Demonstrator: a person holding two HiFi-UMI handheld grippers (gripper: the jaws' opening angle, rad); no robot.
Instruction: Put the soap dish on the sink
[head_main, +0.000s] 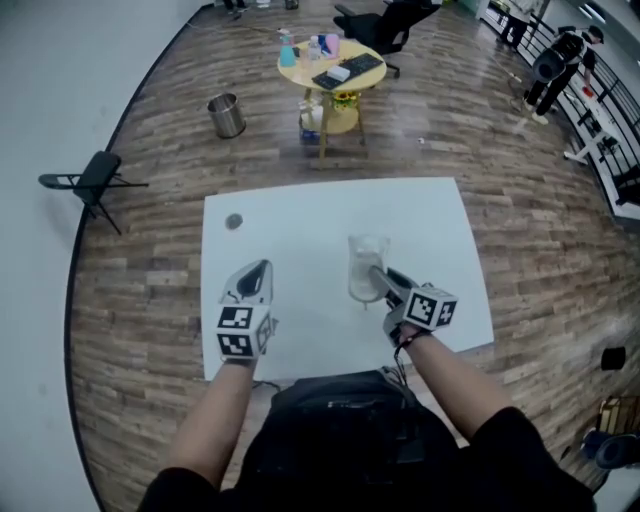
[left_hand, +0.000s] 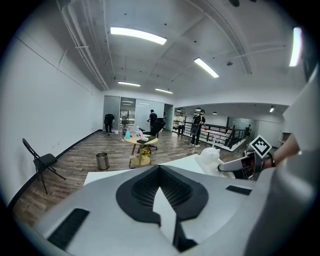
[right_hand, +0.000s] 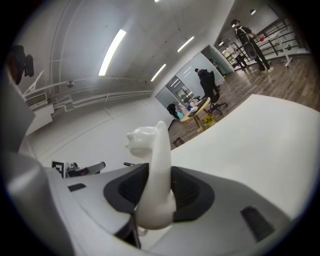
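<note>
The soap dish (head_main: 366, 265) is a white, glossy piece with a cat-like head. My right gripper (head_main: 379, 277) is shut on it above the middle of the white table (head_main: 300, 215). In the right gripper view the soap dish (right_hand: 152, 170) stands up from between the dark pads, and the right gripper (right_hand: 160, 194) pinches its lower part. My left gripper (head_main: 255, 278) is over the table's left half, jaws shut to a point with nothing in them. From the left gripper (left_hand: 161, 199) view, the soap dish (left_hand: 209, 159) shows to the right. No sink basin can be made out.
A small grey disc (head_main: 233, 221) lies near the table's far left corner. Beyond the table stand a round wooden table (head_main: 332, 65) with bottles and a keyboard, a metal bin (head_main: 227, 115) and a folding chair (head_main: 95, 180). People stand by a railing (head_main: 600, 110) at far right.
</note>
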